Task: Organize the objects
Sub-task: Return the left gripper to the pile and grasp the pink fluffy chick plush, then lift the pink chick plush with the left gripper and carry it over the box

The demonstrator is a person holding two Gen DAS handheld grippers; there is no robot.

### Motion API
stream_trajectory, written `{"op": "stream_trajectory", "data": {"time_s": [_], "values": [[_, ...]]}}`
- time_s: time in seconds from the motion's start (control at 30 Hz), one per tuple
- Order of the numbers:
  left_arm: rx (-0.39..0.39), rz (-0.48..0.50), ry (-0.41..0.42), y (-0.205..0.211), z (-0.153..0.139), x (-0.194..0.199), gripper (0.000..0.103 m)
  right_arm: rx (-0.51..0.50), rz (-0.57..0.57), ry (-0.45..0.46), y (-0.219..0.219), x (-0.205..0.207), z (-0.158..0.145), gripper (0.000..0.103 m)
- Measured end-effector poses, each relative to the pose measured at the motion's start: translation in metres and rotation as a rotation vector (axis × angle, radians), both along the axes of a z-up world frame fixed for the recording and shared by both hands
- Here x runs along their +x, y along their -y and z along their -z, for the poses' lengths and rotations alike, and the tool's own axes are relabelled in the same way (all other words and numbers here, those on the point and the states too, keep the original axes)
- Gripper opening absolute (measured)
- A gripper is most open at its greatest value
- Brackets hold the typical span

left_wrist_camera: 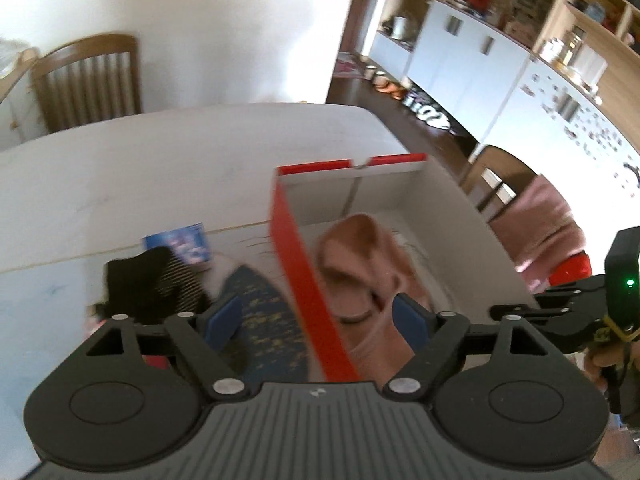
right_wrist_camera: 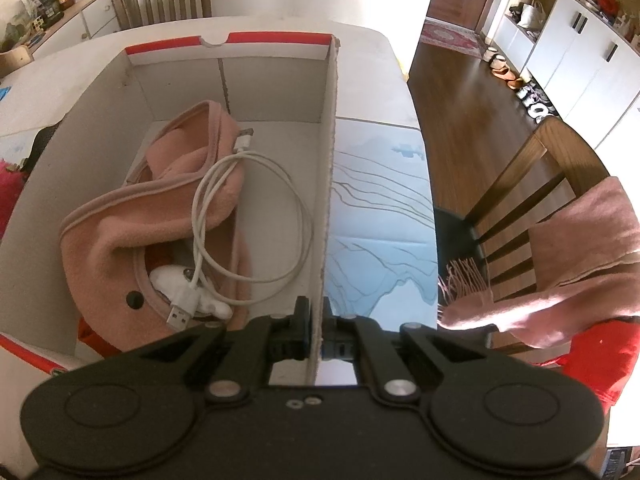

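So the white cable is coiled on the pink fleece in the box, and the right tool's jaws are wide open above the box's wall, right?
Not quite. The right wrist view shows the right gripper with jaws shut on the box wall, not open above it. The white cable does lie coiled on the pink fleece in the box.

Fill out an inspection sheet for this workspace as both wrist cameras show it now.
Surface: white table with a pale blue patterned mat beside the box.
Job's things: red-and-white cardboard box, open, holding a pink fleece garment.
Clutter: black striped cloth, dark blue patterned cloth and a blue printed card lie on the table outside the box.
Grippers: left gripper open, empty, above the box's red wall; right gripper shut on the box's right wall.
Cables: white USB cable, coiled, resting on the pink garment in the box.
Surroundings: wooden chair draped with a pink fringed scarf; white cabinets; dark wood floor.
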State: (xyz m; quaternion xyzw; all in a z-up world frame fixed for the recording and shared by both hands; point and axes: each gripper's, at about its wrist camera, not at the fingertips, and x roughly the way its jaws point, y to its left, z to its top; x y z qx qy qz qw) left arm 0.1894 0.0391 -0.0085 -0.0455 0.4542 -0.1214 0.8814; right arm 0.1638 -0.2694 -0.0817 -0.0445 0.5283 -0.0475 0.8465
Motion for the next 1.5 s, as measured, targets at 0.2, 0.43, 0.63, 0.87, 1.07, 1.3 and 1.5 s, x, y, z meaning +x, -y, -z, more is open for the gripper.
{"op": "stream_trajectory", "data": {"time_s": [0.2, 0.43, 0.63, 0.87, 1.07, 1.3, 1.5], "values": [[0.028, -0.090, -0.007, -0.044, 0.007, -0.010, 0.087, -0.001, -0.016, -0.005, -0.002, -0.002, -0.001, 0.003], [0.067, -0.220, -0.018, -0.085, 0.026, -0.007, 0.103, 0.001, -0.019, -0.011, -0.004, -0.004, -0.001, 0.004], [0.124, -0.277, -0.077, -0.106, 0.058, 0.006, 0.103, 0.003, -0.017, -0.014, -0.003, -0.005, -0.001, 0.004], [0.099, -0.312, -0.163, -0.120, 0.095, 0.016, 0.103, 0.006, -0.012, -0.017, -0.003, -0.005, 0.001, 0.004], [0.073, -0.345, -0.236, -0.126, 0.115, 0.024, 0.103, 0.009, -0.010, -0.019, -0.003, -0.005, 0.001, 0.004], [0.095, -0.353, -0.238, -0.127, 0.123, 0.026, 0.103, 0.010, -0.009, -0.019, -0.003, -0.006, 0.001, 0.004], [0.083, -0.392, -0.225, -0.131, 0.121, 0.024, 0.099, 0.009, -0.009, -0.018, -0.003, -0.006, 0.001, 0.004]]}}
